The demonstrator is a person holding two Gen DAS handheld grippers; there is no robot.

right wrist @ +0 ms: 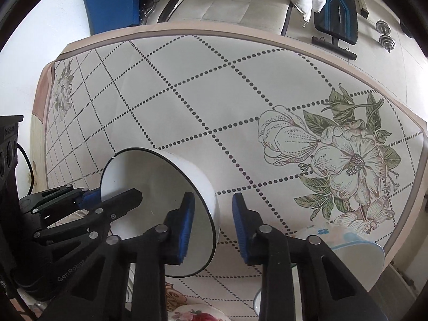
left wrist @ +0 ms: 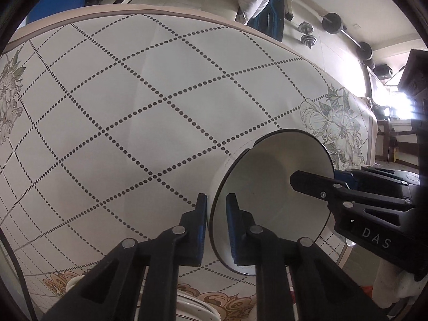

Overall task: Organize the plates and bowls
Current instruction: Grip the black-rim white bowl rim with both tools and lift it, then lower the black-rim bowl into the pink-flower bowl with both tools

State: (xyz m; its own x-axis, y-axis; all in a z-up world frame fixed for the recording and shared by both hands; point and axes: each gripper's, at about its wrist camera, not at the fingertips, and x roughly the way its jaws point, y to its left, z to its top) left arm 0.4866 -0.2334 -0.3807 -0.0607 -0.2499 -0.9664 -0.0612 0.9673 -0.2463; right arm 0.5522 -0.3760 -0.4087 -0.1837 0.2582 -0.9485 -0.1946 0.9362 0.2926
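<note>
White ceramic bowl (left wrist: pixel 270 200) w/ a thin dark rim is up off the tablecloth (left wrist: pixel 133 93), tipped on its side, mouth facing the two cameras. Both grippers straddle its rim. Left gripper (left wrist: pixel 216 216): blue pads (left wrist: pixel 232 214) sit one inside, one outside the wall at the bowl's 8 o'clock edge, closed tight on it as far as I can see. Right gripper (right wrist: pixel 212 223): jaws stand wider, rim runs between them at approx 4 o'clock of the bowl in its own view; inner pad looks to touch, outer pad stands clear, so I'd call it open, not clamping.

Step in hand, I'd judge: carrying or handing over this bowl on the way to stacking.

Other crockery near the table's near edge: blue-trimmed bowl (right wrist: pixel 355 254) at 4 o'clock in the right view, flowered plate (right wrist: pixel 195 314) at 6 o'clock, stacked white dishes (left wrist: pixel 192 307) at 6 o'clock in the left view.

Next move prob. needs the bowl levelled, then lowered mouth-up onto a matching one, w/ only one gripper letting go at a time so it can't swing or drop.
</note>
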